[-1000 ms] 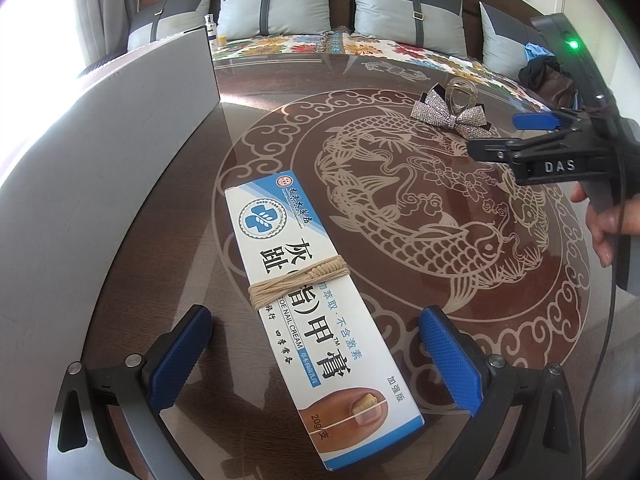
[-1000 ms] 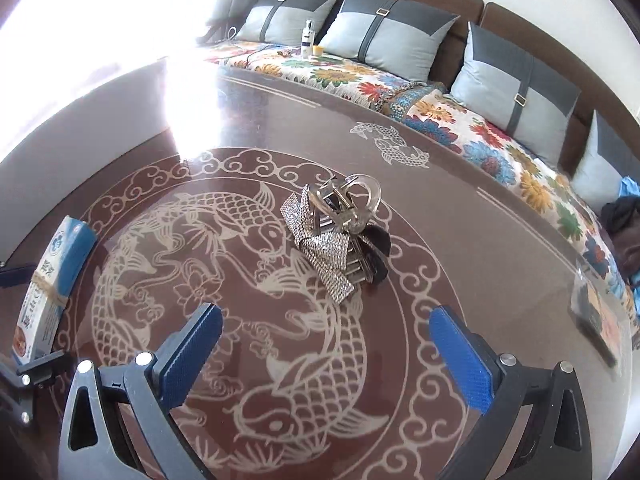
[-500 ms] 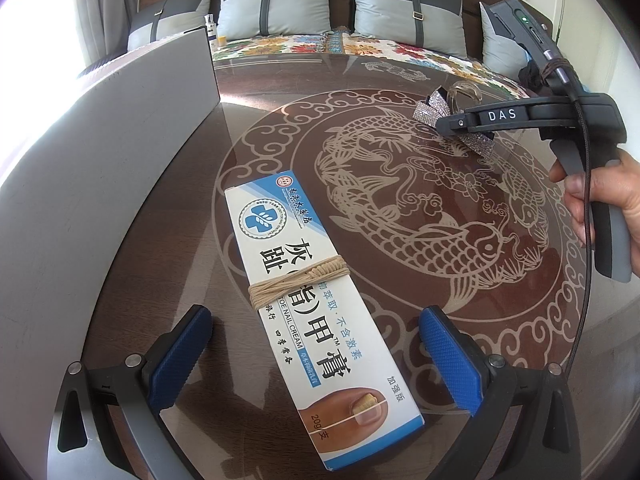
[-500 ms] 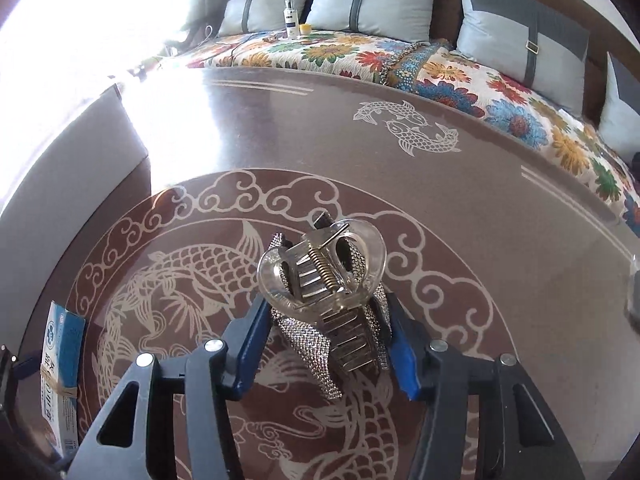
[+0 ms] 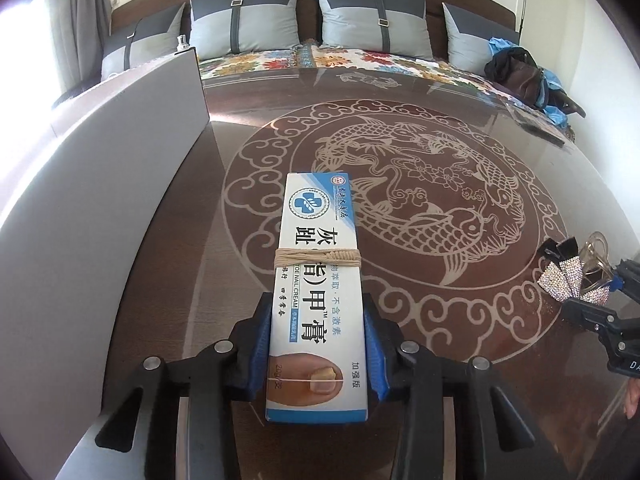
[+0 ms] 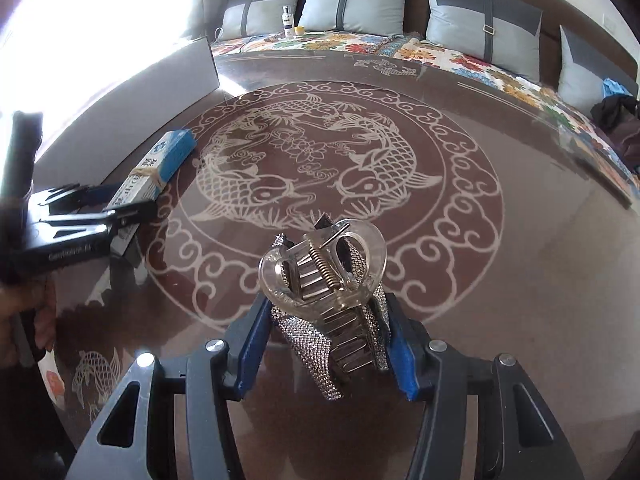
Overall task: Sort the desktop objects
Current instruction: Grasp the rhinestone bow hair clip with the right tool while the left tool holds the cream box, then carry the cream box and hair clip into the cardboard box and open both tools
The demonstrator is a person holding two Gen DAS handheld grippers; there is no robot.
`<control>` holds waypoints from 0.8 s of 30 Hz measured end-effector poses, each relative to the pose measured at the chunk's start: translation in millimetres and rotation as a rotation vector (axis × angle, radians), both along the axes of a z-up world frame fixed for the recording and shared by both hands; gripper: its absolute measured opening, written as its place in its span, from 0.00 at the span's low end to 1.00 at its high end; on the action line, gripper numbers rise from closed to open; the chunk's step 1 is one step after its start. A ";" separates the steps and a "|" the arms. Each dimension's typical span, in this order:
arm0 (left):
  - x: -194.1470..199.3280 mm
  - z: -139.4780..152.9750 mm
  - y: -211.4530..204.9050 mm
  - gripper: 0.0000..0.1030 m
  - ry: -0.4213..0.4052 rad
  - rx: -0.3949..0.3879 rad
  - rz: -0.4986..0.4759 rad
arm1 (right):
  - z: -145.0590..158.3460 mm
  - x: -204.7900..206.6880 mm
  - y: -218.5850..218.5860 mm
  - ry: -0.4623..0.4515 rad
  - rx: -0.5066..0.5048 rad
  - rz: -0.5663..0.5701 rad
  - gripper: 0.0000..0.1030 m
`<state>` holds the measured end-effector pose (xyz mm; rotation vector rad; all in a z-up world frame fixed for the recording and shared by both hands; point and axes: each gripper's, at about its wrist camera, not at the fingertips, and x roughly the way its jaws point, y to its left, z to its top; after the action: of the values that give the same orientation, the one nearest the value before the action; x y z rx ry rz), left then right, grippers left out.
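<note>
Both items gripped, ready to sort.

Our left gripper [image 5: 316,354] is closing its blue fingers [image 5: 258,350] onto the near end of the white-and-blue cardboard nail-cream box [image 5: 316,280], tied with a rubber band, pads against its long sides; its far end looks to rest on the glass-topped carved fish surface [image 5: 420,184]. Our right gripper [image 6: 326,350] is clamped on the clear plastic claw hair clip with rhinestone bow [image 6: 326,276], held by its sides, seemingly clear of the surface. A second ago both pairs of fingers were wide apart and the clip lay mid-surface; now it sits nearer us, right of the box.
</note>
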<state>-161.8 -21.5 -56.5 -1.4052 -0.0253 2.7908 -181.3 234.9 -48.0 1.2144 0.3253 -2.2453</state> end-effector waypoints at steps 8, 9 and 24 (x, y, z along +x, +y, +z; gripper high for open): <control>51.9 28.8 1.3 0.39 0.064 0.005 -0.072 | 23.1 38.5 26.5 -0.013 -0.072 -0.084 0.53; 60.6 36.5 0.0 0.39 0.078 0.021 -0.073 | 31.0 43.6 23.2 0.001 -0.079 -0.074 0.53; 145.8 147.9 -201.3 0.39 0.196 0.094 0.233 | 155.1 108.5 -207.4 0.060 -0.298 0.288 0.53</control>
<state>-16.1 -222.7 91.4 -1.1725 -0.3337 3.0541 -72.8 27.5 107.1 0.8857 0.1673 -1.9974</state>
